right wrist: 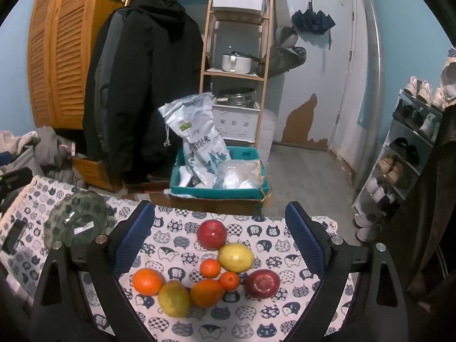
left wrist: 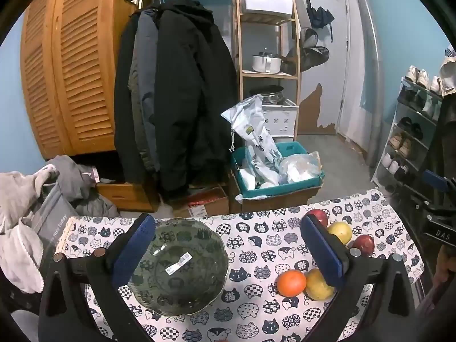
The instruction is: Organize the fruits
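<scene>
Nearest my right gripper (right wrist: 219, 245) is a lemon (right wrist: 173, 298), low between its jaws, with an orange (right wrist: 206, 292) touching it and another orange (right wrist: 147, 281) toward the left jaw. Beyond them lie two mandarins (right wrist: 210, 268), a second lemon (right wrist: 236, 257) and two apples (right wrist: 212, 234), all bunched together on the worktop (right wrist: 176, 228). Both pairs of jaws stand wide apart and hold nothing.

My left gripper (left wrist: 225, 245) hangs over the glass bowl (left wrist: 178, 265), which sits between its jaws toward the left one, empty but for a barcode sticker.

I judge the fruit firm and round, light enough for one gripper, but apt to roll and slip under the pads; I would take each across its widest middle, squeezing gently, the mandarins most of all since they look softest. The clustered ones will nudge their neighbours, so an outer piece seems the best start. The bowl is glass, hard and breakable, so fruit should be set in, not dropped.

The right view shows the whole heap, eight pieces; the left view hides much of it behind its right jaw. The left view shows the bowl full-face, while in the right view it lies far outside the left jaw, seen edge-on.
</scene>
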{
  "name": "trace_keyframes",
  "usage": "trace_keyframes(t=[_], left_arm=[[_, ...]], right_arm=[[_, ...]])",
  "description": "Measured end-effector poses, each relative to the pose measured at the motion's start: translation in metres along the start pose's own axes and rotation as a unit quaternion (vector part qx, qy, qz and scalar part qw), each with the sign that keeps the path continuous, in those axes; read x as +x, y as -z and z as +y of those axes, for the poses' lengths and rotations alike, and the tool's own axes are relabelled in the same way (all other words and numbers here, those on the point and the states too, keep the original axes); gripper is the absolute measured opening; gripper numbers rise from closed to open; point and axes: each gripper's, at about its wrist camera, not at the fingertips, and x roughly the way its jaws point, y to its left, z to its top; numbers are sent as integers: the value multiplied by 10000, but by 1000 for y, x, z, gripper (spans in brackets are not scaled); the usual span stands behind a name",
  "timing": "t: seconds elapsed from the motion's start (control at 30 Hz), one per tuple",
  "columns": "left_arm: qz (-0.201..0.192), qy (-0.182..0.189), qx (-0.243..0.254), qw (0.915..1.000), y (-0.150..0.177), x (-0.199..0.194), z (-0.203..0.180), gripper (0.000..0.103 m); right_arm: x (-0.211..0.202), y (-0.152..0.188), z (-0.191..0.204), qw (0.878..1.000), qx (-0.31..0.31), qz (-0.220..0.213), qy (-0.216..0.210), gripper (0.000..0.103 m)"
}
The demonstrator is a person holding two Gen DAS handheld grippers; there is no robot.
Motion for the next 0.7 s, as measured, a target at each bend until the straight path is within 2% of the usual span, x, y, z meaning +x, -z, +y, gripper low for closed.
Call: trace_keyframes(t=[0.3, 0.7], left_arm=[[-106, -116, 41, 9999, -3, 0, -2, 103], [-115, -22, 24, 9999, -1, -4, 1, 103]], right_arm=[[0, 0, -1, 10000, 6, -21, -2, 91], [0, 0, -1, 10000, -6, -28, -11, 91]])
